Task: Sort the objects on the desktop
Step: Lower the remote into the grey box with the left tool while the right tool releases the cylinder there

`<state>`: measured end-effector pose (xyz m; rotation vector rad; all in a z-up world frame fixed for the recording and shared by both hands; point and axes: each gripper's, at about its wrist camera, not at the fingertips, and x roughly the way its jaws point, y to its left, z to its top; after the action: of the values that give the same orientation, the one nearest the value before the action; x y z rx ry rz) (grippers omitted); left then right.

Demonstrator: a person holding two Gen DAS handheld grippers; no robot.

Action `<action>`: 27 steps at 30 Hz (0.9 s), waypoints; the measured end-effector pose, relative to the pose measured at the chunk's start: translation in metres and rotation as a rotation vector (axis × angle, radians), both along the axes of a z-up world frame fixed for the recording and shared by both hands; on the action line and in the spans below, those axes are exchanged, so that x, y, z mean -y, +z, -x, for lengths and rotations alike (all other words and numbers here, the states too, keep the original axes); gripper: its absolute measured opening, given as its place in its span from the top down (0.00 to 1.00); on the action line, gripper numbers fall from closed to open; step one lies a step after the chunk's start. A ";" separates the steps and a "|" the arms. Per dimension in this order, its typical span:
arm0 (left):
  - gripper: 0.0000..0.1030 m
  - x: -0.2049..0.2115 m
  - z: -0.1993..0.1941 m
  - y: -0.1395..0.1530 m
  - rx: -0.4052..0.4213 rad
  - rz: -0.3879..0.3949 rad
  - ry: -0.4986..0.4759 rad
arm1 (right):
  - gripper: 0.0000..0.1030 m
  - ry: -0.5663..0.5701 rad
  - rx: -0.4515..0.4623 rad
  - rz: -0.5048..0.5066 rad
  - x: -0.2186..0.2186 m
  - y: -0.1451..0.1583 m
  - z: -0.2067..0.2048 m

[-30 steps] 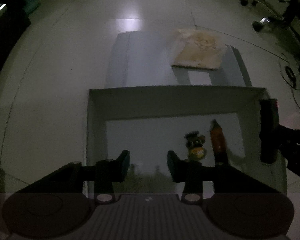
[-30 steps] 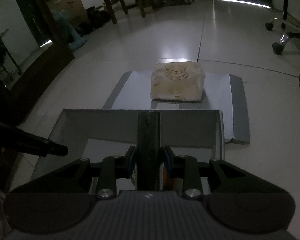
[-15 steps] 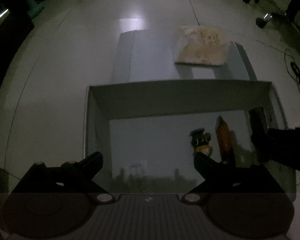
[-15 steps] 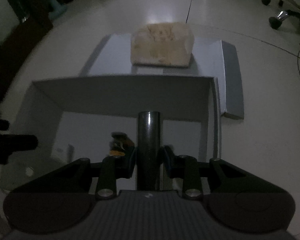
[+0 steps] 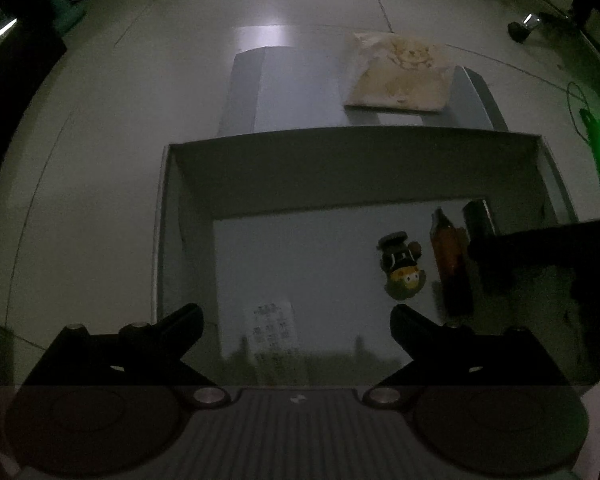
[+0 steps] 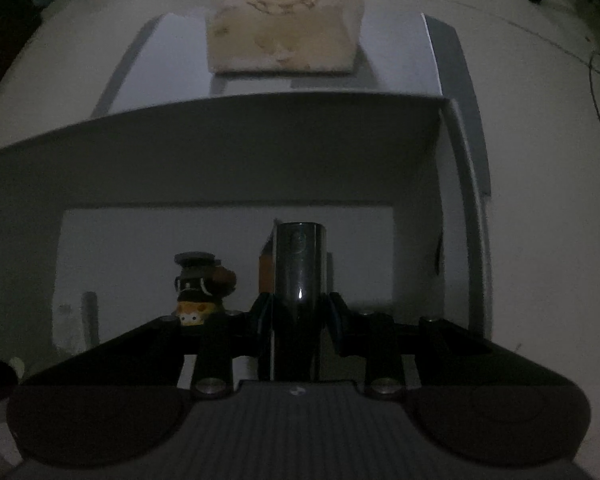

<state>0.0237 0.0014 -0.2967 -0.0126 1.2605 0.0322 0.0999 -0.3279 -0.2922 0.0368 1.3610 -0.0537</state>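
While the room is dim, the left wrist view shows the left gripper (image 5: 296,320) low in the frame with its two black fingers (image 5: 180,322) spread wide apart and nothing between them. Beyond them sits an open white cardboard box (image 5: 364,172) filling the middle of the frame. On its pale floor, right of centre, lies a small toy figure with a black hat and yellow face (image 5: 402,266); just to its right lies an orange bottle-shaped object (image 5: 448,260), and further right a dark cylindrical tube (image 5: 476,216) shows at the box's right wall, partly hidden by the right gripper (image 5: 540,244) reaching in from the right edge. A white printed label (image 5: 274,322) lies on the box floor at lower centre.

From the right wrist view, the right gripper (image 6: 298,308) is clamped on the dark cylindrical tube (image 6: 300,264), which points away along its fingers, down inside the box (image 6: 220,160). The toy figure (image 6: 200,284) is at centre left, and the orange object (image 6: 266,272) shows just left of the tube.

At the top of both frames, a beige cushion printed with a cartoon animal (image 6: 284,24) rests on a flat grey-white box lid (image 5: 292,92) behind the box.
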 end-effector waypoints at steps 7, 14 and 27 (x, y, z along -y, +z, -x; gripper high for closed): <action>0.02 0.003 0.002 -0.008 -0.026 0.023 -0.007 | 0.69 0.018 -0.031 0.075 -0.009 -0.019 -0.003; 0.02 0.011 0.006 -0.012 -0.043 0.043 -0.022 | 0.69 -0.023 -0.012 0.048 -0.001 -0.022 -0.004; 0.02 0.012 0.005 -0.014 -0.052 0.035 -0.038 | 0.62 -0.007 -0.020 0.066 -0.003 -0.022 0.001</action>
<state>0.0184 -0.0110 -0.3105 -0.0178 1.3129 -0.0223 0.0992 -0.3245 -0.3137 -0.0147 1.3782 -0.1051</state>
